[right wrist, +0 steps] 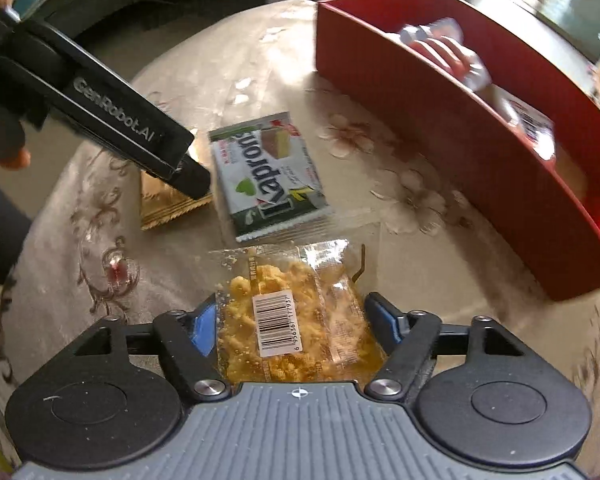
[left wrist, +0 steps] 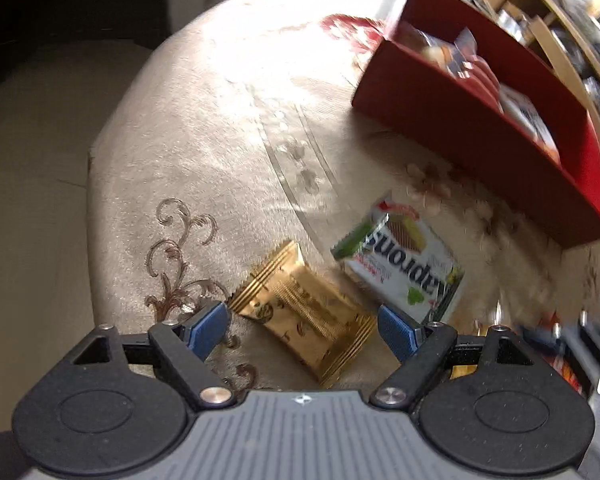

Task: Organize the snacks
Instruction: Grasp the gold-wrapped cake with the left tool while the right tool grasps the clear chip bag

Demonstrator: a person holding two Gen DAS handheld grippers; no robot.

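Observation:
A gold foil snack packet (left wrist: 306, 312) lies on the beige tablecloth between the open jaws of my left gripper (left wrist: 302, 330), one blue pad on each side of it. A white and green wafer packet (left wrist: 400, 260) lies just right of it. In the right wrist view my right gripper (right wrist: 290, 326) is shut on a clear packet of yellow crumbly snack (right wrist: 292, 316) with a barcode. The wafer packet (right wrist: 266, 176) lies ahead, and the left gripper body (right wrist: 112, 120) covers most of the gold packet (right wrist: 168, 208). A red box (left wrist: 480, 120) holds several snacks.
The red box (right wrist: 480, 128) stands at the right, its near wall facing me. The round table's edge (left wrist: 96, 184) drops off at the left. Shelves with clutter stand behind the box (left wrist: 540, 12).

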